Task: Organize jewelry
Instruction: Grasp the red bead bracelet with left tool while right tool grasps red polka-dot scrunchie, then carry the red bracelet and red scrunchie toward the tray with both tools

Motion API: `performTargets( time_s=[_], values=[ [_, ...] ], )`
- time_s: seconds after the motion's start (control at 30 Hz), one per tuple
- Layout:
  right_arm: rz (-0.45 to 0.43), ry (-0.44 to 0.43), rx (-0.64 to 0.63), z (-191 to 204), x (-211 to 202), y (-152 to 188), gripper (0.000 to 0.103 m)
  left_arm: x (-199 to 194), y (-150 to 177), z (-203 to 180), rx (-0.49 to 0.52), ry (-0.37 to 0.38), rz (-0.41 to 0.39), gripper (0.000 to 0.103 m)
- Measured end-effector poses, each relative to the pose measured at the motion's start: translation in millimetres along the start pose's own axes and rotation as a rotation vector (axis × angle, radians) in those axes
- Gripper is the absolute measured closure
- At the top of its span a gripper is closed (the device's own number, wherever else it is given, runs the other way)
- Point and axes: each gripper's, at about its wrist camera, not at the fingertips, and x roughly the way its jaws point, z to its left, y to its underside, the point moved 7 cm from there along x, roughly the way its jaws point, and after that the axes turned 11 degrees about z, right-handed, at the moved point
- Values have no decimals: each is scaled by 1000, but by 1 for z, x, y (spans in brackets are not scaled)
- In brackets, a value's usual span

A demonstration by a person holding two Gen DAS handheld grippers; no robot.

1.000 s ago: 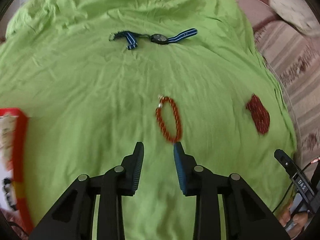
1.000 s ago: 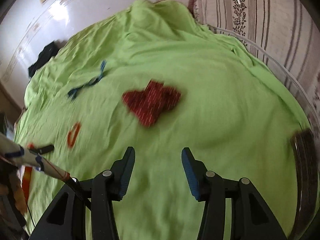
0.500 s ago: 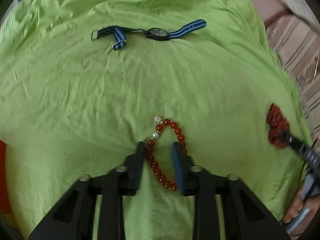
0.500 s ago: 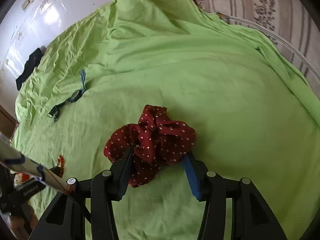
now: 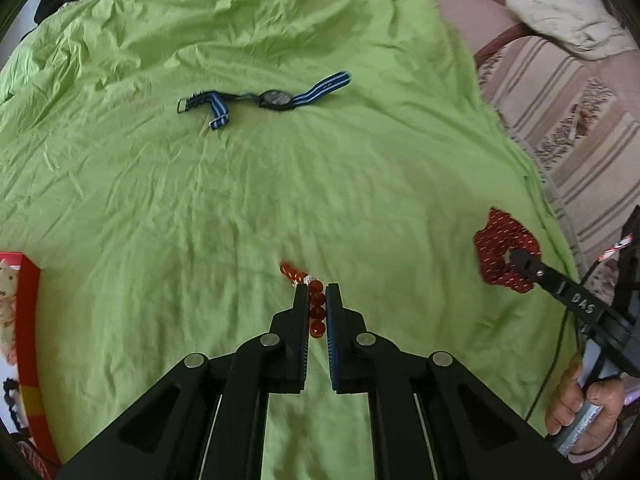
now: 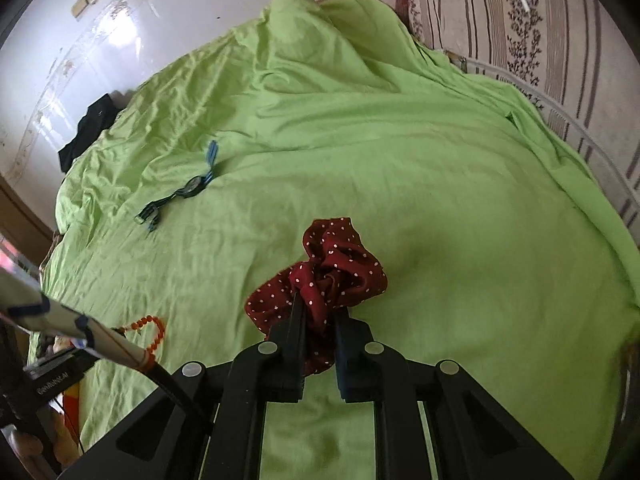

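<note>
1. L gripper (image 5: 317, 290), lower centre of the L wrist view: jaws have just closed and now clamp the red bead bracelet (image 5: 314, 312); beads sit between the pads, a few poke out past the tips.
2. R gripper (image 6: 320, 312), lower centre of the R wrist view: jaws have just been closing, now pinched on the dark red white-dotted scrunchie (image 6: 332, 276); most of the fabric bunches above the tips.
3. Watch (image 5: 276, 98) w/ blue striped strap lies flat, upper centre of L view, well apart from both grippers, on the green sheet (image 5: 200, 200).
4. Writing: "DAS" in white on the R gripper's finger, at right edge of L view. Label on the L tool body, lower left of R view, too blurry to read.
5. Red box (image 5: 24, 320) w/ printed picture at left edge of L view.
6. Hand (image 5: 580, 400) grips the R tool's handle, lower right of L view.
</note>
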Motion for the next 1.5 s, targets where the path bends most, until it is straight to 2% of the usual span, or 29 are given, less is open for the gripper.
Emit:
performTargets(
  time_s=[0.2, 0.37, 0.47, 0.53, 0.6, 0.63, 0.7, 0.73, 0.77, 0.8, 0.9, 1.1, 1.17, 1.23, 1.27, 1.3, 1.33, 1.37, 1.4, 1.5],
  values=[
    [9, -51, -6, 13, -24, 26, 91, -34, 26, -3, -8, 60, -17, 96],
    [62, -138, -51, 41, -31, 70, 90, -43, 64, 7, -26, 90, 5, 96],
    [101, -186, -80, 58, -28, 104, 90, -34, 90, 24, -31, 61, 41, 96],
    [134, -156, -111, 63, -17, 123, 85, -23, 101, 42, -37, -25, 69, 96],
    [137, -96, -131, 61, -10, 132, 80, -22, 106, 56, -56, -63, 79, 96],
    [131, -80, -142, 60, -11, 135, 76, -27, 107, 62, -72, -50, 70, 96],
    [108, -70, -153, 59, -17, 137, 57, -39, 107, 67, -82, -26, 39, 92],
    [90, -64, -153, 58, -21, 136, 55, -46, 107, 70, -86, -20, 23, 84],
    [77, -61, -152, 57, -25, 135, 54, -50, 107, 74, -98, -18, 7, 74],
    [68, -60, -149, 56, -28, 134, 54, -51, 108, 77, -108, -16, -4, 70],
    [57, -68, -133, 55, -30, 130, 54, -44, 109, 75, -108, -16, 12, 69],
    [80, -66, -132, 63, -13, 125, 54, -3, 109, 57, -54, -27, 89, 68],
    [89, -61, -129, 65, -5, 125, 52, 6, 110, 55, -51, -30, 101, 61],
    [96, -57, -123, 66, 1, 126, 51, 7, 112, 48, -29, -47, 81, 57],
    [96, -52, -121, 66, 4, 127, 51, 7, 113, 46, -21, -51, 80, 57],
    [95, -48, -120, 66, 6, 128, 51, 6, 116, 42, -4, -55, 84, 62],
    [96, -46, -123, 67, 8, 128, 54, 5, 118, 39, 6, -53, 88, 87],
    [94, -46, -126, 67, 8, 128, 70, 5, 120, 37, 12, -46, 99, 96],
    [92, -46, -126, 68, 7, 129, 80, 1, 122, 35, 10, -38, 96, 96],
    [80, -69, -109, 69, -1, 128, 87, -18, 125, 31, -1, -24, 51, 96]
  ],
)
